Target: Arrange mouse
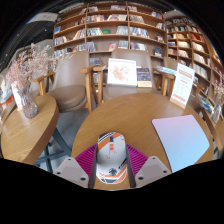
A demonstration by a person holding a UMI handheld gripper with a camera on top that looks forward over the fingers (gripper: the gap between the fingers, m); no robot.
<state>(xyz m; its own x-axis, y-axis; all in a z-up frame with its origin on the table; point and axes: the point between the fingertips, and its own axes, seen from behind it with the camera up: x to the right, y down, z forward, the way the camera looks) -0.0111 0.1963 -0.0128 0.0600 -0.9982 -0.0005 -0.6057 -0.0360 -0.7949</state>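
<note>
— Gripper pose? Held level, pointing forward, both fingers low in view.
— State? Closed on the mouse, magenta pads pressing each flank.

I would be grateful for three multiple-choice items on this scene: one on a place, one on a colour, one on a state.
1. Where is the mouse?
A. between the gripper fingers
B. on the mouse pad
C. on a chair

2. What colour is the mouse pad?
A. red
B. pale grey-blue
C. black

3. How does the standing book sit?
A. flat
B. upright, cover forward
C. fallen to the floor

Answers: 1 A, it sits between the pink pads; 2 B, a pale sheet on the round table; 3 B, its cover faces the camera.
</note>
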